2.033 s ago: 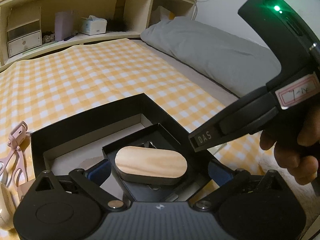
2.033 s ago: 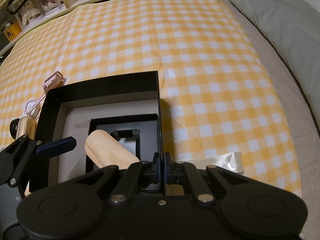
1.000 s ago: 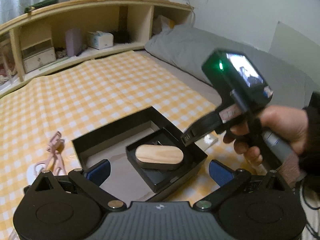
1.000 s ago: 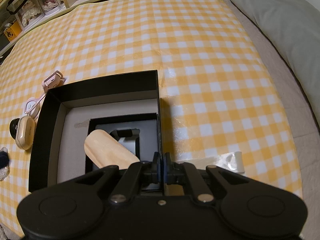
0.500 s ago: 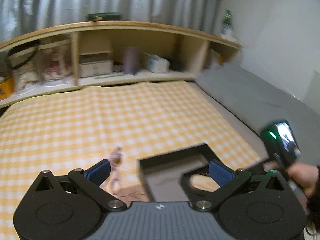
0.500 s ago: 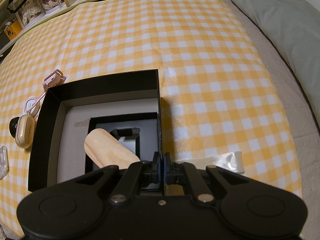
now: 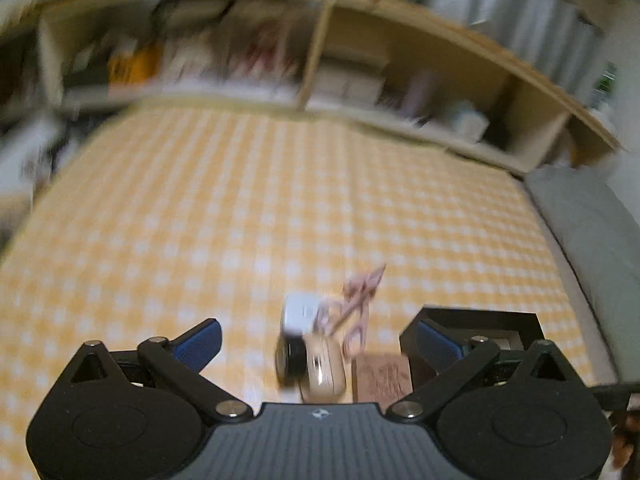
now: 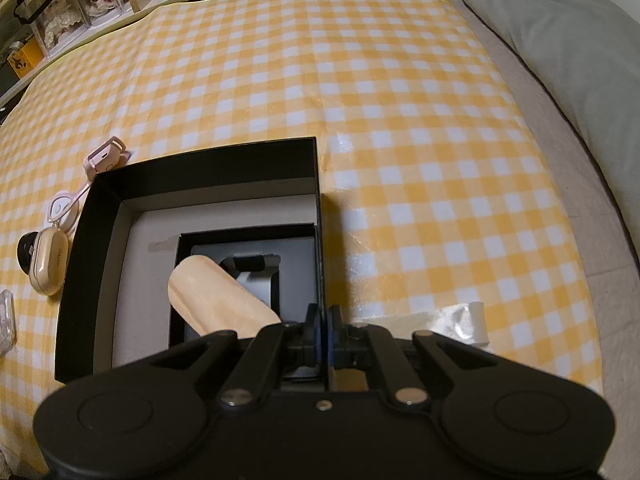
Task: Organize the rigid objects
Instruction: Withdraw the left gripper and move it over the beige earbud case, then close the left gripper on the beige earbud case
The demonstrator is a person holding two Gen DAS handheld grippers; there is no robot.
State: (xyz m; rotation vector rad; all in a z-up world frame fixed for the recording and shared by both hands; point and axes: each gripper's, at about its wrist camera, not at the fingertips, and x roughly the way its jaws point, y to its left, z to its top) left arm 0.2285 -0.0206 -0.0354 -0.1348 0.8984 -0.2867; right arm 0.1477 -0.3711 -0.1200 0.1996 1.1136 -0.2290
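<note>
1. On the yellow-and-white checked cloth [image 8: 400, 92] we see a black open box [image 8: 100, 208] with a pale floor; a smaller black tray [image 8: 184, 280] lies inside it, pushed toward the right wall
2. Our right gripper [image 8: 323, 330] is clenched on the thin right wall of that box; its blue pads pinch the black edge from both sides
3. Inside the tray we find a wooden oval piece [image 8: 216, 296] lying aslant over a grey moulded insert [image 8: 260, 272]
4. Left of the box, on the cloth, lie a pink eyelash curler [image 8: 80, 184], a beige case [image 8: 48, 264] just beside a small black round thing [image 8: 26, 248], and a clear plastic item [image 8: 6, 320] at the picture's edge
5. Our left gripper [image 7: 316, 340] is released, jaws wide and beginning to close, with nothing pressed between the blue pads [image 7: 198, 342]; its view is blurred
6. Ahead of it we make out the same beige case [image 7: 322, 368], the pink curler [image 7: 356, 312], a whitish block [image 7: 302, 314] and a brown flat square [image 7: 380, 376] beside the box corner [image 7: 480, 320]
7. A crumpled clear wrapper [image 8: 452, 320] lies to the right of the box; a grey pillow [image 8: 560, 40] borders the cloth
</note>
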